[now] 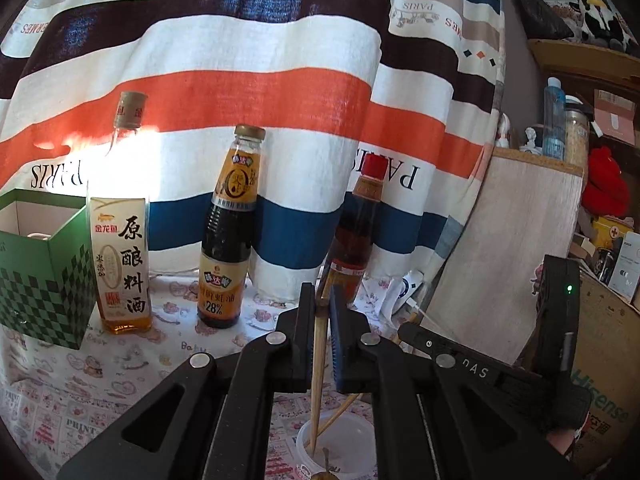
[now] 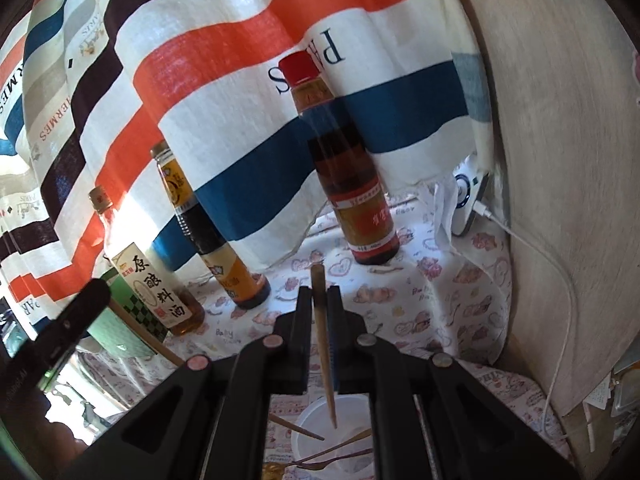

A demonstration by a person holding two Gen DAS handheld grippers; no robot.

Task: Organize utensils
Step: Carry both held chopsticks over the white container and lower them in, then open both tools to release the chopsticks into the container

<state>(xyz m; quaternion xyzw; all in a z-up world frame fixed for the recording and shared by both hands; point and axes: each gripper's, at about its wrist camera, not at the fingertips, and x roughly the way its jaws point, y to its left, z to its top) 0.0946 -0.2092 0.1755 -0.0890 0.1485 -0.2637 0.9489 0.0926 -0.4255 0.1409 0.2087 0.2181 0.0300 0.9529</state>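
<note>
A striped curtain (image 1: 248, 92) printed with "PARIS" and "HERMES" fills the backdrop behind our table, which is covered by a patterned tablecloth (image 1: 132, 356). At nine o'clock in the left wrist view sits a green checkered box (image 1: 44, 276), open at the top. Three bottles stand upright along the curtain: a cooking wine bottle (image 1: 122, 240) just beside the box, an oyster sauce bottle (image 1: 230, 236) at centre, and a red-capped bottle (image 2: 348, 168) toward two o'clock of it. Near six o'clock a white plastic cup (image 1: 344, 444) holds loose chopsticks. Our left gripper (image 1: 320, 340) is clamped on a chopstick (image 1: 319, 364) whose lower tip reaches into the cup. Our right gripper (image 2: 319, 336) grips a second chopstick (image 2: 323, 340), its narrow tip pointing down over the cup's mouth. A white cable (image 2: 560, 280) trails at three o'clock in the right wrist view.
</note>
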